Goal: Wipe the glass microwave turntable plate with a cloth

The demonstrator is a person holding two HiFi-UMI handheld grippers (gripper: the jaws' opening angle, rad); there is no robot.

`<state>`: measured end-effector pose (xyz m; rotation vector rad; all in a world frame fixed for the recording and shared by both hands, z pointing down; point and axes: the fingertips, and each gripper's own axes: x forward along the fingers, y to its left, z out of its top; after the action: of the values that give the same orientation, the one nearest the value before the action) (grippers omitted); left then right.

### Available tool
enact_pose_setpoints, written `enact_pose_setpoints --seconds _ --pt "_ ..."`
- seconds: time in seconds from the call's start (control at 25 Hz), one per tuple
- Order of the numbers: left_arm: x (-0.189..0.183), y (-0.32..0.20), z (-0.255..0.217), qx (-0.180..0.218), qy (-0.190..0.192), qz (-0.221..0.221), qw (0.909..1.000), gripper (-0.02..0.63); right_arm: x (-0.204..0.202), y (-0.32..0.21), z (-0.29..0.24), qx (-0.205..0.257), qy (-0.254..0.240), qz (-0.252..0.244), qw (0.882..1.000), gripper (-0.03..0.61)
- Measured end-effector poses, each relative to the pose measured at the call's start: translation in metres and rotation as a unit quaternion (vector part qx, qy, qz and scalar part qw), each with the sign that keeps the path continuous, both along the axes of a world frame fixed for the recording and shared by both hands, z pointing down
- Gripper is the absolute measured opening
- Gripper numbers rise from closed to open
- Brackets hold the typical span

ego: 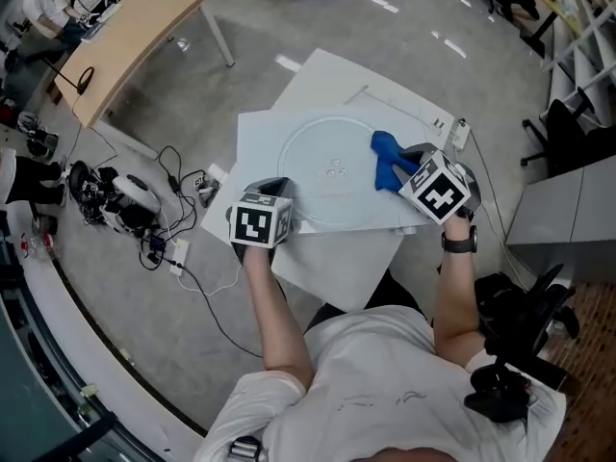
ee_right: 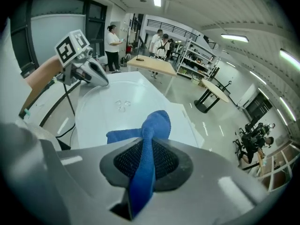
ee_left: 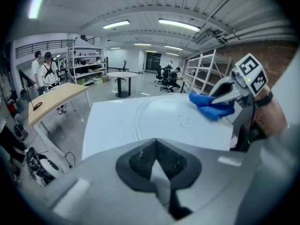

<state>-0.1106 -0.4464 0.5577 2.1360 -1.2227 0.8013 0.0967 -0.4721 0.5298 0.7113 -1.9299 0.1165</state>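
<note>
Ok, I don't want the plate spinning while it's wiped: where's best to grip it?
Its thin rim on the near left, coming in low from the person's side, where the left claw sits. The glass plate lies flat on the white board, so only the edge offers a bite, opposite the blue cloth.

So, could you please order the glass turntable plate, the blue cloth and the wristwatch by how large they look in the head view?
Largest to smallest:
1. glass turntable plate
2. blue cloth
3. wristwatch
</note>
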Motion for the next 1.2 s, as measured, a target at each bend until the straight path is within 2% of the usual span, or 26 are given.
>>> enact_pose_setpoints --seconds 0.16,0.24,0.48,0.56,0.68,0.72,0.92,1.12,1.2 --pt "0.005 0.0 0.001 0.01 -0.014 0.008 0.9998 0.0 -0.003 0.037 0.002 -0.021 0.015 -0.019 0.999 0.057" --pt "0.006 0.001 0.001 0.009 -0.005 0.003 0.9999 0.0 -0.009 0.054 0.003 -0.028 0.015 -0.03 0.999 0.057" --pt "0.008 0.002 -0.003 0.02 0.001 0.002 0.9998 0.0 -0.049 0.089 0.0 -0.045 -0.027 -0.086 0.995 0.057" --pt "0.012 0.003 0.0 0.016 0.011 0.011 0.9997 0.0 -0.065 0.095 0.002 -0.051 -0.038 -0.102 0.993 0.057" --pt "0.019 0.005 -0.005 0.011 0.054 0.028 0.9981 0.0 -0.089 0.097 0.003 -0.053 -0.052 -0.121 0.99 0.057" --pt "0.015 0.005 -0.01 0.015 0.062 0.024 0.9977 0.0 -0.097 0.097 0.002 -0.053 -0.053 -0.126 0.989 0.057" --pt "-0.021 0.009 -0.022 0.026 0.041 -0.02 0.9986 0.0 -0.133 0.093 -0.001 -0.055 -0.063 -0.167 0.982 0.057" --pt "-0.043 0.02 -0.021 0.022 0.047 -0.046 0.9976 0.0 -0.175 0.08 -0.005 -0.054 -0.102 -0.205 0.972 0.057" --pt "-0.048 0.023 -0.02 0.02 0.051 -0.052 0.9971 0.0 -0.189 0.071 -0.002 -0.062 -0.117 -0.202 0.97 0.057"
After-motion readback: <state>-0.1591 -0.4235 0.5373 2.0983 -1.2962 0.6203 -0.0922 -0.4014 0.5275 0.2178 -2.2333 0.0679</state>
